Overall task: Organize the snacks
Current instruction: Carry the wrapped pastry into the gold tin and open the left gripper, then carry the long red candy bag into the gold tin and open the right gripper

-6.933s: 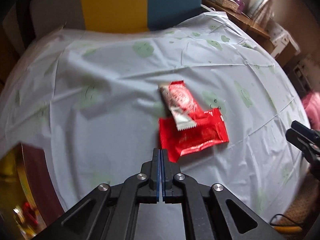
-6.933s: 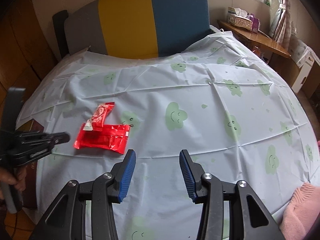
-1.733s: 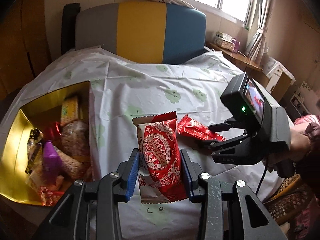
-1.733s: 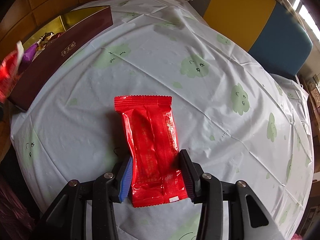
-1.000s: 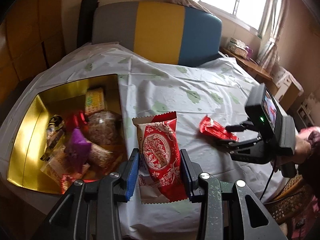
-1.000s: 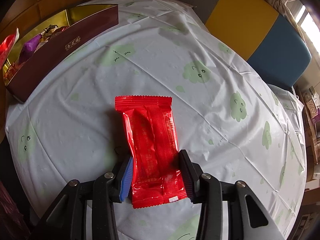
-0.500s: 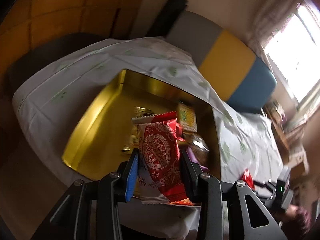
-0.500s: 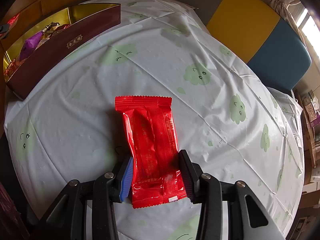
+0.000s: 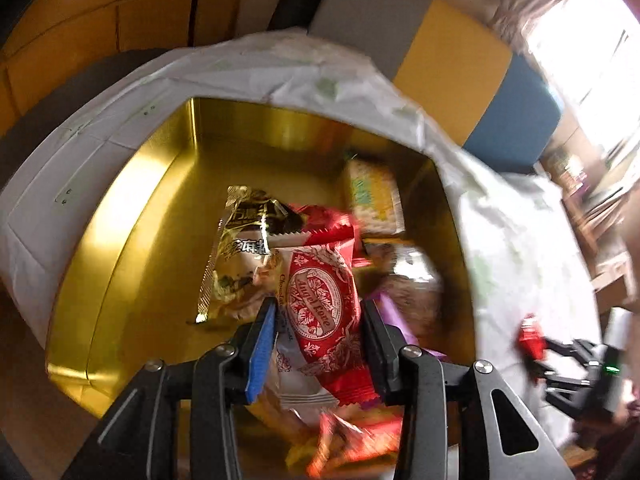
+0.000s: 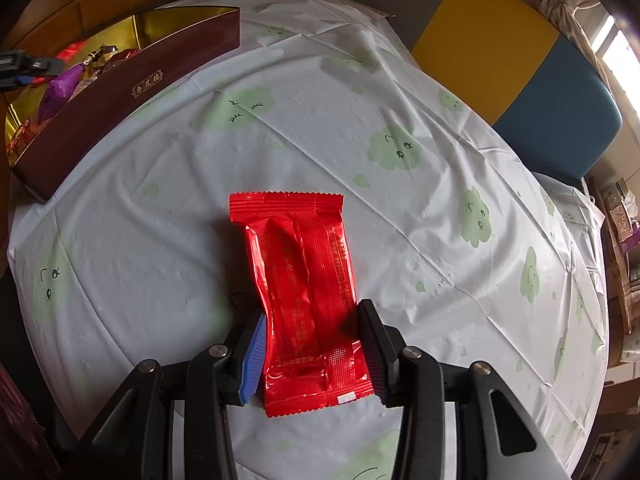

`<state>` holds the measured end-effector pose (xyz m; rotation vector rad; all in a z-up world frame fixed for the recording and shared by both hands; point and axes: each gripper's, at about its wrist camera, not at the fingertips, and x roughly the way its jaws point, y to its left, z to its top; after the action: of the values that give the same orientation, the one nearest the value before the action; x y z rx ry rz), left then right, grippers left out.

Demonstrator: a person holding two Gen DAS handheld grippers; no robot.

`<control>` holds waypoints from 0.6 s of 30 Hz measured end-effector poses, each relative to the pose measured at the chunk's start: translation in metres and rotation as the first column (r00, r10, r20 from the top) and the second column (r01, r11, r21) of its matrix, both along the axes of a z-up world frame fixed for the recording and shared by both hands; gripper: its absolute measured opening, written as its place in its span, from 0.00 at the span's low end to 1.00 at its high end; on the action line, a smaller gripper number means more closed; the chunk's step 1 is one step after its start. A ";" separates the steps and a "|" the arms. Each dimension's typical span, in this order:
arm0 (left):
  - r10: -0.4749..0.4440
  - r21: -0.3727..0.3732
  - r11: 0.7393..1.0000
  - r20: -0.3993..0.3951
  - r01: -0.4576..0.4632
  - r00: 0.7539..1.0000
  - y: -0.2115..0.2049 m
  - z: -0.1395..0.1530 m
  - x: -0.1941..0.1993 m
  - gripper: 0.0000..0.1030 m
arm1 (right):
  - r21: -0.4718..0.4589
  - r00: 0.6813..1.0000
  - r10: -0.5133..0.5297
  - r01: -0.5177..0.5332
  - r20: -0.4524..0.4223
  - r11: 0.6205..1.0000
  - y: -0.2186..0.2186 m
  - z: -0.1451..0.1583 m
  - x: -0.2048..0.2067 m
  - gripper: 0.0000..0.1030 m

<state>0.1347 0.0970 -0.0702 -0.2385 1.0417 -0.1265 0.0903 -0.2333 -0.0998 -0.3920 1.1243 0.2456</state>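
Right now I am holding two snacks, one in each gripper, and the gold box is the place I measure everything from. My left gripper is squeezed tight on the red and white Angel Love packet, and it hangs right over the inside of the gold box, above the pile of snacks that lies there. I hold it there because the box is where snacks go, so a drop from here should land it with the others. Under it, inside the box, I can see a gold and black wrapper, a pale green cracker pack toward the far wall, and a bit of a purple packet on the side nearest the table middle. This view is blurry, so I cannot tell if my packet touches the pile or hangs just above it. My right gripper is clamped on the plain red packet, well away from the gold box, out over the white tablecloth with green clouds. I cannot tell if that packet rests on the cloth or is lifted a little. From this side the box shows its dark red outer wall at the far left edge of the table. I think the red packet waits there so the two grippers do not bump over the box. Next I would let go with the left, then bring the right one over.
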 end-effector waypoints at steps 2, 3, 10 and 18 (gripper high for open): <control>0.009 0.018 1.000 -0.018 -0.009 1.000 0.000 -0.007 0.007 0.45 | 0.000 1.000 -0.001 0.001 -0.001 1.000 0.000 0.000 0.000 0.42; 0.008 0.018 1.000 -0.017 -0.008 1.000 0.000 -0.008 0.009 0.48 | 0.000 1.000 -0.001 0.001 -0.001 1.000 0.000 0.000 0.000 0.42; 0.043 0.102 0.994 0.051 -0.048 0.998 0.004 0.002 -0.012 0.60 | -0.004 1.000 0.001 -0.001 0.000 1.000 0.000 -0.001 0.000 0.42; 0.106 0.157 0.979 0.140 -0.128 0.984 0.006 0.020 -0.051 0.59 | -0.011 1.000 0.004 -0.004 0.004 1.000 0.001 -0.001 -0.001 0.42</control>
<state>0.0842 0.1032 -0.0506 -0.1383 0.8994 0.0506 0.0898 -0.2327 -0.1009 -0.4047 1.1217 0.2426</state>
